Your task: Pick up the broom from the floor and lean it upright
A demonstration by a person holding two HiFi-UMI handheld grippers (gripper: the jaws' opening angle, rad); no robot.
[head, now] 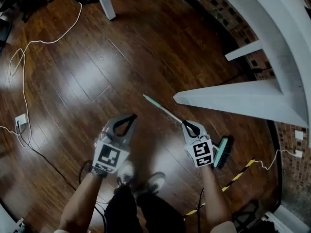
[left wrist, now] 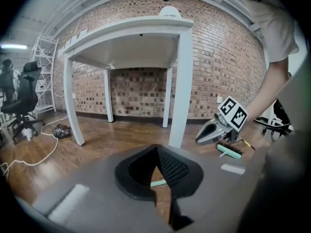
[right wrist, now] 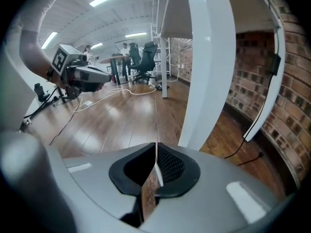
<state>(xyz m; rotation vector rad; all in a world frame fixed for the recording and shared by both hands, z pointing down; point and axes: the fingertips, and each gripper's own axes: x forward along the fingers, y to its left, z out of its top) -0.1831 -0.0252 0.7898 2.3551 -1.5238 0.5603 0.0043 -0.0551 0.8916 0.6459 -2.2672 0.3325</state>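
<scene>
Broom (head: 167,113): flat on the wooden floor (head: 97,72). Its pale handle runs up-left to a green tip (head: 148,99). The green brush head (head: 223,152) lies at lower right, beside the person's right forearm.
Right gripper (head: 184,124): down low, right over the handle nearer the brush end. Its own view (right wrist: 156,147) shows the jaws pinched together at the tips. A pale strip of handle shows through the gap behind them, and I can't tell whether they touch it.
Left gripper (head: 132,116): low as well, to the left of the handle and apart from it. Tips are together (left wrist: 158,149) with nothing pinched, and the green tip peeks through the gap behind them.
Person: 2 bare forearms reach down, with 2 shoes (head: 126,171) planted between them.
Surroundings: a white table (head: 243,101) stands just beyond the broom on the right, with a brick wall (left wrist: 218,57) behind it. A white cable (head: 24,67) loops across the floor far left.
</scene>
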